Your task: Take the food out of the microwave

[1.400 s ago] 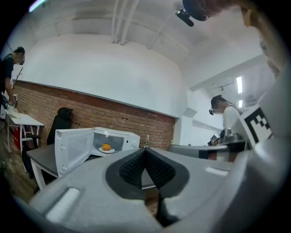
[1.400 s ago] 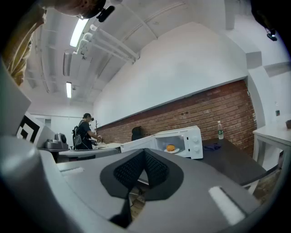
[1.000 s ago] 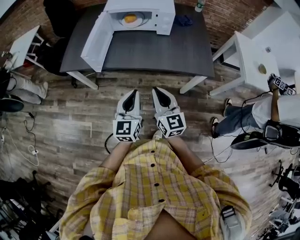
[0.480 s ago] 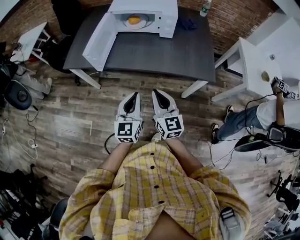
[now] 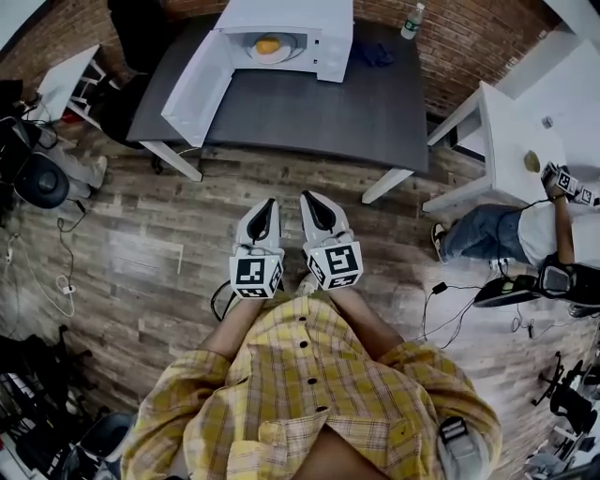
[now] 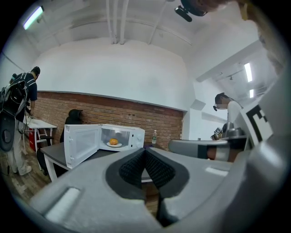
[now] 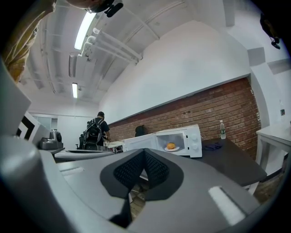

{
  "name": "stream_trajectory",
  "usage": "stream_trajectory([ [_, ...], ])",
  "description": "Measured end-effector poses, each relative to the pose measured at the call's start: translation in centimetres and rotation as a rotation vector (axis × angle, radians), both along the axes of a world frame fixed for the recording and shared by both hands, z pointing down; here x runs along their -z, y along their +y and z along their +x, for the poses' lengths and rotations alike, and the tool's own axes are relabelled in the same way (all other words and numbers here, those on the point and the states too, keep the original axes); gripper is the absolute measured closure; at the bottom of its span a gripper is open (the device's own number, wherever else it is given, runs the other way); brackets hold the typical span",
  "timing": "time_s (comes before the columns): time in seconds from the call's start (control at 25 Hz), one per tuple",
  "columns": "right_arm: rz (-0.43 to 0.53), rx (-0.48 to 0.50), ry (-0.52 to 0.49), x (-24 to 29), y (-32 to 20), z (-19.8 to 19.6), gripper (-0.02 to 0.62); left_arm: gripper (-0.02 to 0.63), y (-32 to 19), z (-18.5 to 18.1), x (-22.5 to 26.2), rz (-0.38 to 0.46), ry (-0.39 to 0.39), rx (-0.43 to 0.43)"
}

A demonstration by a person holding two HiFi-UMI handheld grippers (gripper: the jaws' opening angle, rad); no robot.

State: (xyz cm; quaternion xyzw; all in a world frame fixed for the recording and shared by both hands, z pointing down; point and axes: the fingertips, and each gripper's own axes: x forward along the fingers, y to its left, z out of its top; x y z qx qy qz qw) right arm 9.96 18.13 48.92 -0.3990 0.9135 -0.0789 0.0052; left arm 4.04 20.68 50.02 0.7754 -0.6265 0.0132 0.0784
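A white microwave (image 5: 281, 33) stands at the far side of a dark table (image 5: 309, 103), its door (image 5: 192, 84) swung open to the left. Inside lies an orange piece of food (image 5: 267, 44) on a white plate (image 5: 270, 52). My left gripper (image 5: 269, 202) and right gripper (image 5: 307, 197) are side by side over the wooden floor, well short of the table, both shut and empty. The left gripper view shows its gripper (image 6: 145, 152) with the food (image 6: 113, 141) far ahead. In the right gripper view, that gripper (image 7: 144, 154) also faces the distant food (image 7: 170, 145).
A water bottle (image 5: 410, 21) and a blue cloth (image 5: 373, 52) sit on the table right of the microwave. A white table (image 5: 525, 112) and a seated person (image 5: 525, 234) are at the right. Cables (image 5: 441, 300) trail on the floor; a chair (image 5: 37, 178) stands left.
The table and microwave have shifted slightly in the head view as I move. Both grippers stay shut, side by side in front of me.
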Motion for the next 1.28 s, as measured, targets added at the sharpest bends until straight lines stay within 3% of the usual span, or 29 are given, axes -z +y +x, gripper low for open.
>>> stream_trajectory([
  [0.52,-0.016,0.004,0.035,-0.8,-5.4,-2.1,0.592,0.607,-5.7,-1.7,-1.3,-0.024,0.024,-0.002],
  [1.28,-0.017,-0.055,0.05,0.6,-22.2,-10.1,0.592,0.607,-23.3,-9.5,-0.3,-0.034,0.032,-0.069],
])
